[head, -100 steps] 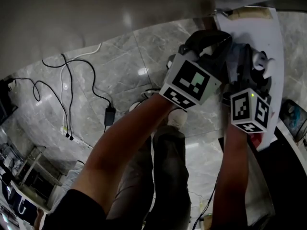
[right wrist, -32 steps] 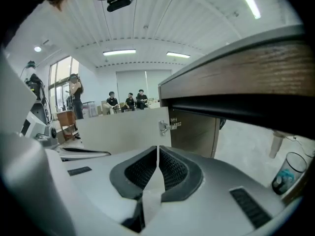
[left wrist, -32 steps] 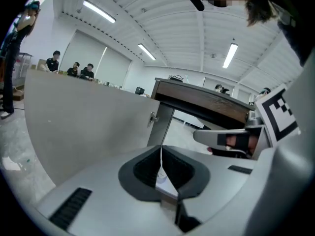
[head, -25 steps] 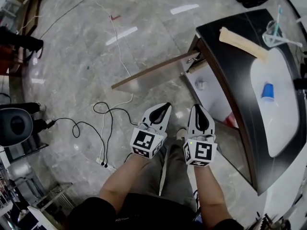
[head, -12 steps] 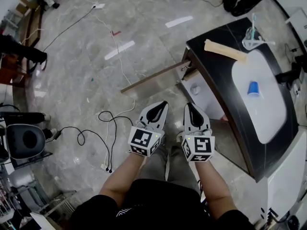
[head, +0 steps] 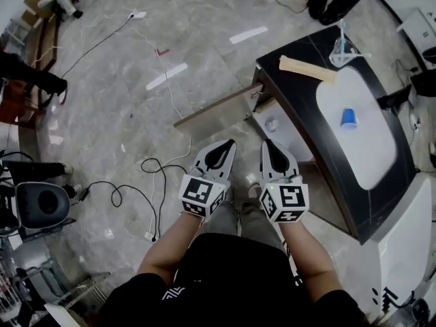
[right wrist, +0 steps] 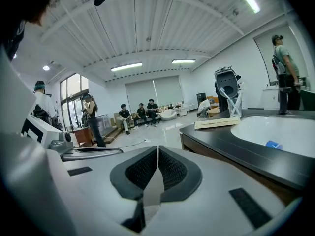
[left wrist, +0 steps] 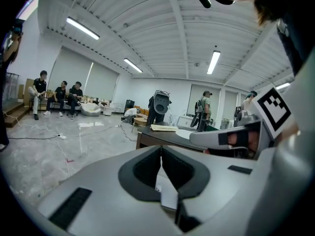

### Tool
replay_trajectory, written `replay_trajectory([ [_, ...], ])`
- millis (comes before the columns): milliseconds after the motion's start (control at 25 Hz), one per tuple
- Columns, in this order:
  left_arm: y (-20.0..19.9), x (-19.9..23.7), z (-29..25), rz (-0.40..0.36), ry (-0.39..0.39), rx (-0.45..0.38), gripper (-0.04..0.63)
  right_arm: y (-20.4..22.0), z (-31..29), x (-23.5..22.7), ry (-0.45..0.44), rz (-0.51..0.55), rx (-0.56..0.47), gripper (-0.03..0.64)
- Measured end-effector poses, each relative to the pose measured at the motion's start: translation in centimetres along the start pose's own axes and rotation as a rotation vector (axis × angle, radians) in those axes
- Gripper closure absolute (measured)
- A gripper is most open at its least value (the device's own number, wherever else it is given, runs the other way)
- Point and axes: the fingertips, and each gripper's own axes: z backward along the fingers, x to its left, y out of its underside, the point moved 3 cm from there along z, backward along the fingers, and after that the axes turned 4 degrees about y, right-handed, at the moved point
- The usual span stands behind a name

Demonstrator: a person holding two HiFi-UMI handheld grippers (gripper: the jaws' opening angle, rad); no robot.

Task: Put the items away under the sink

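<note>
- We see the left gripper (head: pixel 230 144) with jaws pressed together, nothing between them.
- Same on the right gripper (head: pixel 267 144): jaws together, empty.
- The blue cup (head: pixel 349 118) sits in the white sink (head: pixel 371 163), right of and beyond both grippers' fingertips, well apart.
- The cabinet door (head: pixel 218 109) stands open just beyond the fingertips, with a small white item (head: pixel 272 124) inside.

Black cables (head: pixel 157 210) lie in loops on the grey marble floor (head: pixel 102 114), near two white tape strips (head: pixel 167 75). A black chair (head: pixel 41 205) stands at the left.
</note>
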Motion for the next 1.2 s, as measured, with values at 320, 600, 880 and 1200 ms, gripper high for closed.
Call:
replay_trajectory([
  [320,-1.1,-1.2,1.2,-0.016,0.01,0.0,0.581,-0.8,1.9,0.9,-0.031,0.004,0.012,0.581],
  [600,-1.9,-1.0,1.0,-0.009,-0.004,-0.018,0.581,-0.7,2.2,0.7,-0.017,-0.01,0.014,0.583],
  [880,-1.7,-1.5,0.5,-0.005,0.01,-0.01,0.581,0.0,2.3,0.5,-0.014,-0.02,0.037,0.583],
  [1200,-1.6,-2.1,0.1,-0.02,0.034,-0.001,0.581,0.0,1.7,0.4,-0.024,-0.034,0.055,0.583],
])
